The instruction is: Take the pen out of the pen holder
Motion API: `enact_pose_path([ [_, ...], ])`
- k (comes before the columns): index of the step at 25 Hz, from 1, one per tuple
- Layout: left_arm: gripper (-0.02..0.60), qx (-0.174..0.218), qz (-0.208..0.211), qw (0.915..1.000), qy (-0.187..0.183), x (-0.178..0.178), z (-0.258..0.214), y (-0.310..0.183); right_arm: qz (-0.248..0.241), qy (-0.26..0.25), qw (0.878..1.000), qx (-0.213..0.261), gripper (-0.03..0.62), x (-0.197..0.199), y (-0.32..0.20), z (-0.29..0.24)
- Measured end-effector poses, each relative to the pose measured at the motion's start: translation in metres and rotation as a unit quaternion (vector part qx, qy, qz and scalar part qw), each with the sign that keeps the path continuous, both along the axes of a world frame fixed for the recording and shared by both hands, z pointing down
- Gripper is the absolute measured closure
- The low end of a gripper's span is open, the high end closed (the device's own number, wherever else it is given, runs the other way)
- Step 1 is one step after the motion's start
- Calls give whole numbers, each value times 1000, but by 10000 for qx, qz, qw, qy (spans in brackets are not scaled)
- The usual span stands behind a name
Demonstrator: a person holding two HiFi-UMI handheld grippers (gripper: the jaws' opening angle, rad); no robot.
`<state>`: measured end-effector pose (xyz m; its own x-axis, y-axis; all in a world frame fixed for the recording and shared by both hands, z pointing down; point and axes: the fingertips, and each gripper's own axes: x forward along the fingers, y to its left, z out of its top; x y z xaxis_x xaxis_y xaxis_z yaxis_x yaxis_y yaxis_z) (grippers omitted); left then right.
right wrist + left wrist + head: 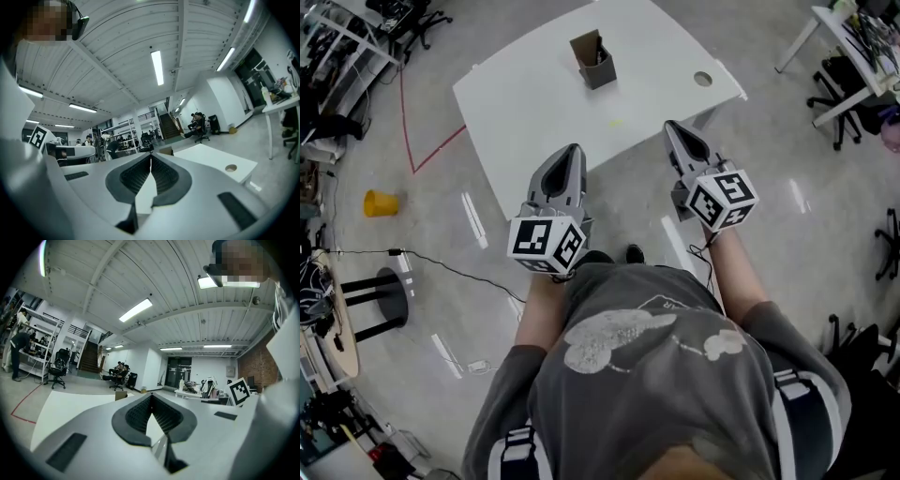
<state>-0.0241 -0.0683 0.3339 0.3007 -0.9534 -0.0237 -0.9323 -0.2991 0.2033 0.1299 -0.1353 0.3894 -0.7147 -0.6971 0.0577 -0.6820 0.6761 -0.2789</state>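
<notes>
A brown cardboard pen holder (596,58) stands upright on the far part of a white table (534,103). I cannot make out a pen in it from here. The holder also shows small and far off past the jaws in the left gripper view (120,395) and in the right gripper view (166,150). My left gripper (573,151) is held level short of the table's near edge, jaws shut and empty (151,396). My right gripper (671,127) reaches the table's near right edge, also shut with nothing in it (151,157). Both are well short of the holder.
The table has a round cable hole (703,79) near its right corner. On the floor lie a yellow cup (381,202), a red tape line (436,148) and a black cable (450,269). A black stool (382,302) stands left; office chairs (839,94) and desks stand right.
</notes>
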Motion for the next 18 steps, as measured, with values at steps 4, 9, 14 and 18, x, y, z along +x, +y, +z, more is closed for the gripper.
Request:
enact_pose_path([
  [4,574,-21,3,10000,-1,2,-3,-11,0,-43,10000,-19,586,2,-11,-2],
  [9,574,-92,102,9999,-52,3,4,-26,118,-58,9998,-149,586,6,-19,10],
  [14,574,-109,259,9996,-65,2,13,-54,312,-40,9993,-225,586,9,-42,17],
  [18,574,-87,306,9995,23,-10,13,-85,368,4,9991,-192,586,0,-69,12],
])
